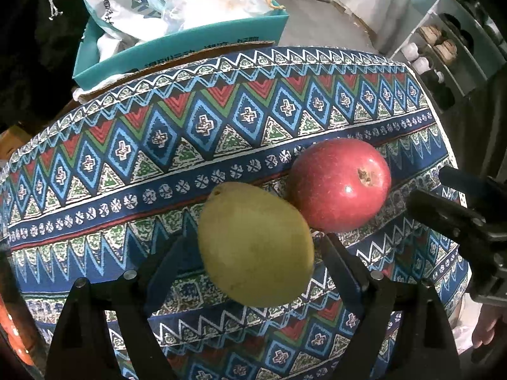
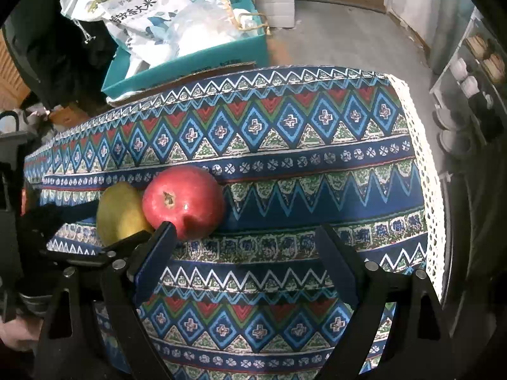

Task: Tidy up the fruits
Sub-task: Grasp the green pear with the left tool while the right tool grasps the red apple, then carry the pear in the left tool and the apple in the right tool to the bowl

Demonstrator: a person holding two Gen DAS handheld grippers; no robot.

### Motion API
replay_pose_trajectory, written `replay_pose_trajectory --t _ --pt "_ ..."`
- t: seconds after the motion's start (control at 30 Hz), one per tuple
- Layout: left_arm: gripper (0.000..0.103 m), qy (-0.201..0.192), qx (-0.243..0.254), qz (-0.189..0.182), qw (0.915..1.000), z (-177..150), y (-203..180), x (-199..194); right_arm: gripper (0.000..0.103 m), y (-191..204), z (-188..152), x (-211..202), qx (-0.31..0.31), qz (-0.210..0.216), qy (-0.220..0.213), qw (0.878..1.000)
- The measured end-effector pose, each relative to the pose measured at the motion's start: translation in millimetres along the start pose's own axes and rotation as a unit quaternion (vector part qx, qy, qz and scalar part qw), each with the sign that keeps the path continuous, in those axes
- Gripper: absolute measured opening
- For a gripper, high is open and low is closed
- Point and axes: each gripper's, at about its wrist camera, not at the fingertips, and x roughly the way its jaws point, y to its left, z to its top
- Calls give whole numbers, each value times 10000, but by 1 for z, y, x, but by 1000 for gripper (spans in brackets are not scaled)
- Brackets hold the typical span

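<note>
Left gripper [image 1: 253, 243] closed around the yellow-green oval mango [image 1: 255, 243], fingers pinching its sides, mango just beside (apparently touching) the glossy red round apple [image 1: 339, 183] on the blue-red-green geometric patterned tablecloth [image 1: 126, 145]. Right gripper [image 2: 245, 237] with fingers spread, nothing between them, left finger tip overlapping the apple's near edge in view (contact unclear). Bare cloth to the right of the fruit up to the white lace table edge [image 2: 424, 171]; teal cardboard box [image 2: 190, 63] beyond the far edge.
</note>
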Motion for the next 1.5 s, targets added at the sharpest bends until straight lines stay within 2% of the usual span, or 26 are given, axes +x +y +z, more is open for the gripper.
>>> replay_pose_trajectory --t 0.03,0.07,0.23,0.5,0.7,0.9,1.1,1.27,1.5 --pt "74 -4 13 -50 10000 -1 0 1 89 0 0 0 -2 13 -2 10000" --pt "71 -9 16 -11 10000 -2 0 1 89 0 0 1 -6 20 9 10000" --pt "70 -83 -62 -171 9998 -10 6 -2 89 5 1 5 -62 73 11 10000" --pt "70 -188 -85 -33 9998 -23 27 -15 89 24 6 9 -285 290 -111 9991" --pt "70 -318 -130 53 9994 -20 44 -32 89 43 10 22 -422 425 -27 9982" --pt "70 -364 -262 84 9990 -20 63 -39 89 60 13 46 -577 314 246 9975" --pt "70 -390 -273 138 9988 -22 68 -40 89 68 12 62 -780 -27 335 9964" --pt "70 -381 -295 142 9987 -23 72 -42 79 67 15 69 -761 -135 321 9965" --pt "70 -430 -276 153 9986 -26 73 -49 77 71 12 63 -948 -155 321 9949"
